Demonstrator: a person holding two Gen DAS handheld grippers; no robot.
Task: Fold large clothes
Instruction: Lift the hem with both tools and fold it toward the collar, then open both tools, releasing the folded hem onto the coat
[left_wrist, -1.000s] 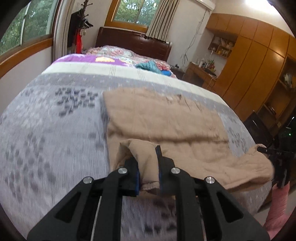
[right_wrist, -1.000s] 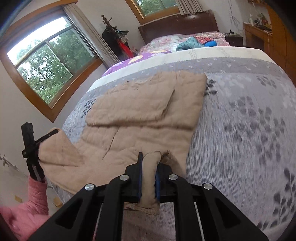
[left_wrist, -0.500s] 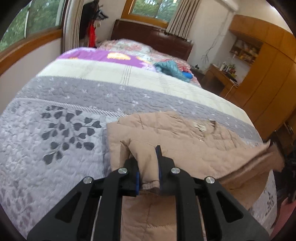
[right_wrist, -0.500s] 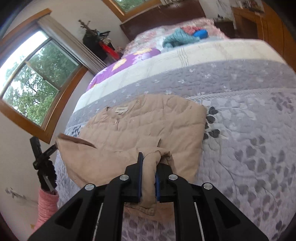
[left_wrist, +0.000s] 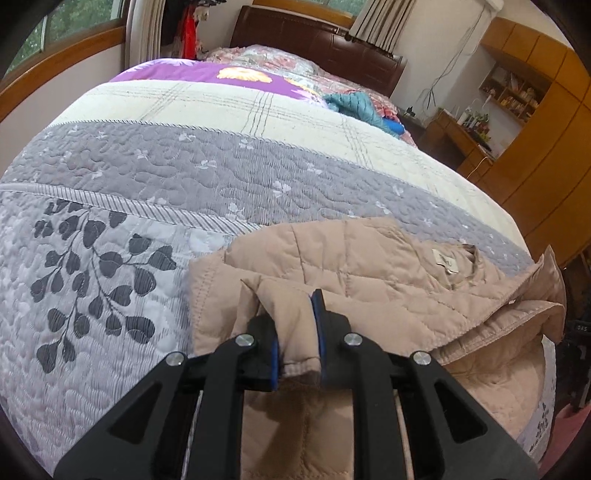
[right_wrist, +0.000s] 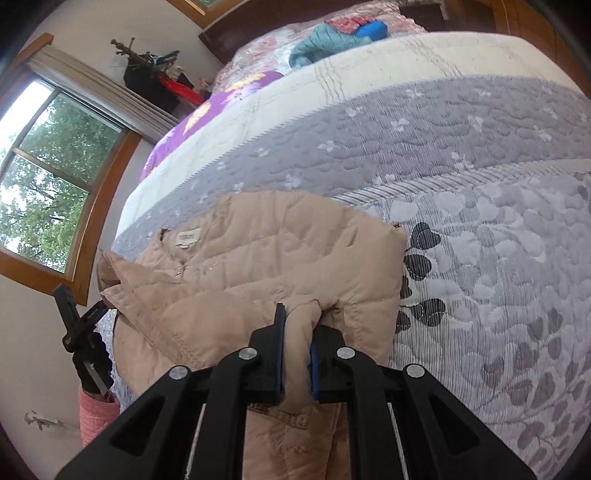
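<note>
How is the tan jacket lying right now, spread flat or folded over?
Partly folded: each hand-held gripper, left and right, pinches the tan jacket, its lower part doubled toward the collar label.

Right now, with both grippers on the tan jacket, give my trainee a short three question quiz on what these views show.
1. True or false: the left gripper is open and clear of the tan quilted jacket.
2. What does the right gripper hold? A) the teal garment B) a fold of the jacket C) the bedspread
3. Fill in: the white label sits near the jacket's ____.

Key:
1. False; it is shut on a fold of the jacket.
2. B; the teal garment lies far up the bed, and the grey leaf-print bedspread is untouched.
3. Collar.
</note>
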